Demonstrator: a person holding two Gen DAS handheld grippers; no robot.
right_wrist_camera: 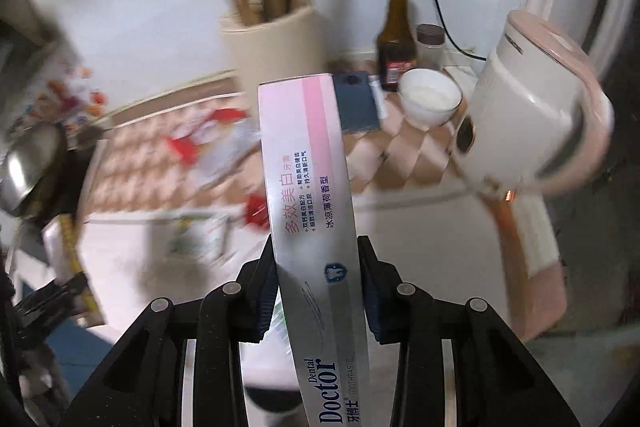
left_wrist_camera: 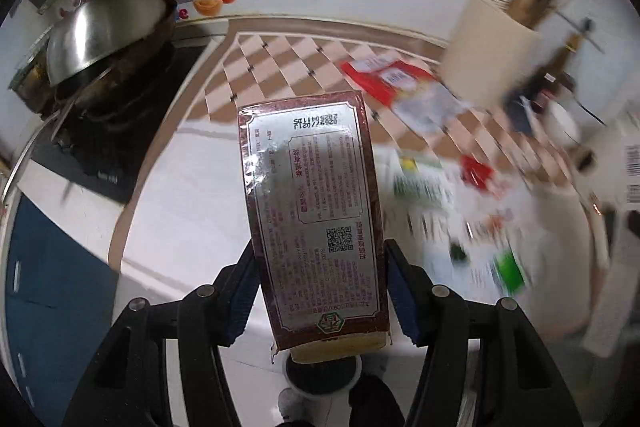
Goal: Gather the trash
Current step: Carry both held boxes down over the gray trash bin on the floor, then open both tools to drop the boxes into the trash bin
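The counter [left_wrist_camera: 192, 187] has blurry wrappers lying on it. The white kettle [right_wrist_camera: 532, 115] stands at its right end. The right gripper [right_wrist_camera: 318, 291] squeezes a long toothpaste box [right_wrist_camera: 308, 187] (pink and silver). The left gripper [left_wrist_camera: 320, 291] squeezes a dark red box [left_wrist_camera: 316, 211] up in the air.

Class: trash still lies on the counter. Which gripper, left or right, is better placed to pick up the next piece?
Neither yet. The left gripper is shut on the maroon box; the right gripper on the toothpaste box. Both must unload first.
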